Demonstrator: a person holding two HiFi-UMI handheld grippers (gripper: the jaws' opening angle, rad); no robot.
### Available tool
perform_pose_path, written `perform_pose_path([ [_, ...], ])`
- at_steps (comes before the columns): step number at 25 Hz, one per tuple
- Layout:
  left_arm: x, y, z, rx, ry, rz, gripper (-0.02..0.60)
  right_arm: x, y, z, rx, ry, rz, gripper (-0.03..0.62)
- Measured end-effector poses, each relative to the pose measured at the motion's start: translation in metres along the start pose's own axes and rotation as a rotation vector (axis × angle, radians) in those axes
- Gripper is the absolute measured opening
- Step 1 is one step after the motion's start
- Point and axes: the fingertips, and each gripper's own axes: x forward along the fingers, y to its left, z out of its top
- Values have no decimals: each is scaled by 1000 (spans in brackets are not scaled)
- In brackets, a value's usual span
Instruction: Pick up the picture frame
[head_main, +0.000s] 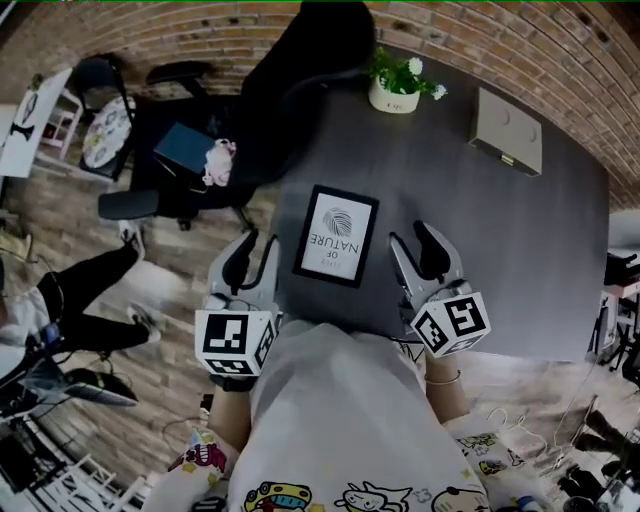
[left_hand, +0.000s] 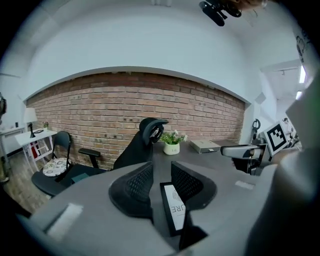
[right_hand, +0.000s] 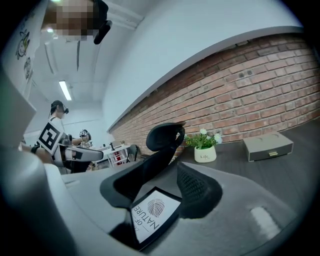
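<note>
Plant pot (head_main: 393, 97) and box (head_main: 507, 130) sit beyond picture frame (head_main: 336, 235)

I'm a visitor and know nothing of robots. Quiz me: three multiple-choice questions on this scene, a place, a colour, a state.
1. Where is the picture frame? A. In a drawer. B. Flat on the table, between left claw and right claw. C. Inside a bag.
2. What colour is the plant pot? A. Red. B. Black. C. White.
3. How are the claws? A. Both open, empty. B. Both shut on the frame. C. One shut.
Answers: B, the head view shows it lying there; C, the pot is white; A, the left and right gripper views show jaws apart, gripping nothing.
</note>
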Motion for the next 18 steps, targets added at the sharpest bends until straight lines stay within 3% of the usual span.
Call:
perform_pose_path([
  [9, 23, -11, 6, 54, 23, -151, 132, -19, -2, 2, 34, -23, -139, 201],
  [18, 33, -14, -5, 58, 62, -205, 129, -23, -2, -9, 52, 0, -180, 201],
])
